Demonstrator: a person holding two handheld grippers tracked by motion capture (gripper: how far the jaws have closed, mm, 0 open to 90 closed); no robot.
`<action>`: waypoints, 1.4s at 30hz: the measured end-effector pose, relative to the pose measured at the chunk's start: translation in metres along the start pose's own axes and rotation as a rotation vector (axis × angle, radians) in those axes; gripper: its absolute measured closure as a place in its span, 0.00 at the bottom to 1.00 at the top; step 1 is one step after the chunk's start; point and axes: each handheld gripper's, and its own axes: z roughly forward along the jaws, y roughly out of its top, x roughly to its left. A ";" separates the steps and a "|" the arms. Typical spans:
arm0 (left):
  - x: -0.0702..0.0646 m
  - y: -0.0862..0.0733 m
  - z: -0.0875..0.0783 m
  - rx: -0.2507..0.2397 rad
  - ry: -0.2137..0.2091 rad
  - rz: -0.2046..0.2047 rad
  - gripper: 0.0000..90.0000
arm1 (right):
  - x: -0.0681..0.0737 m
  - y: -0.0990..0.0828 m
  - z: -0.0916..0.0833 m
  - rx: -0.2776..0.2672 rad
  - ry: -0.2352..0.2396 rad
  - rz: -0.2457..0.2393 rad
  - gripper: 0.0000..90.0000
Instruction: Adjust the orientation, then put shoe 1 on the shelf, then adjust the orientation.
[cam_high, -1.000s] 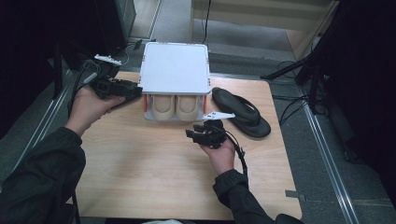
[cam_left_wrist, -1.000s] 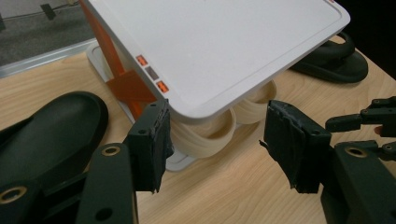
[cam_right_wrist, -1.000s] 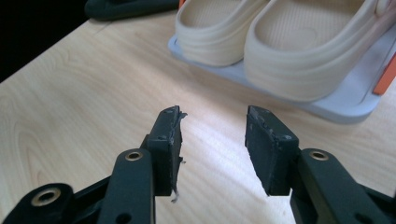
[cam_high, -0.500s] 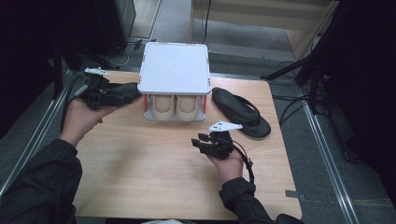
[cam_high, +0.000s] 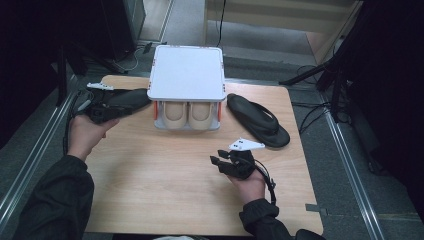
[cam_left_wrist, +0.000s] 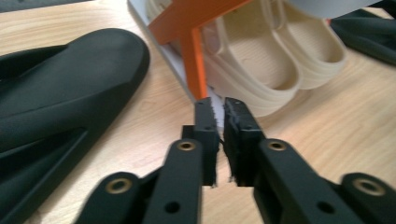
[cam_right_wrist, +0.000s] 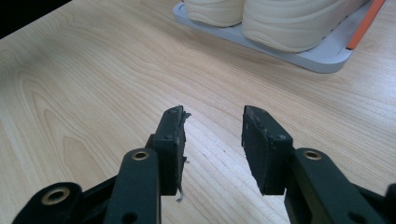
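Note:
A white-topped shoe rack (cam_high: 187, 70) with orange posts (cam_left_wrist: 194, 60) stands at the back of the table, with a pair of beige sandals (cam_high: 187, 115) on its lower shelf. One black flip-flop (cam_high: 127, 97) lies left of the rack, another (cam_high: 257, 120) to its right. My left gripper (cam_high: 119, 112) is low beside the left flip-flop (cam_left_wrist: 60, 88), pointing at the rack's corner. Its jaws have just been closing and are shut with nothing between them (cam_left_wrist: 217, 109). My right gripper (cam_high: 218, 157) hovers over bare wood in front of the rack. Its jaws have just been opening and stand open and empty (cam_right_wrist: 212, 123).
The wooden table (cam_high: 165, 190) has open room across its front half. Metal rails run along both sides, and cables lie on the floor behind and to the right.
My left hand has sunk toward the table beside the left flip-flop and its jaws have closed. My right hand has drawn back from the rack toward the front.

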 end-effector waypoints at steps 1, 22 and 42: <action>0.002 -0.001 0.001 -0.009 0.004 -0.006 0.98 | 0.000 -0.002 0.000 -0.007 -0.002 0.008 0.67; 0.030 -0.001 0.032 -0.006 0.037 -0.076 1.00 | -0.005 -0.003 0.007 0.004 0.006 0.048 0.67; 0.055 0.011 0.061 -0.034 0.090 -0.135 1.00 | -0.008 -0.014 -0.008 0.014 -0.040 0.069 0.67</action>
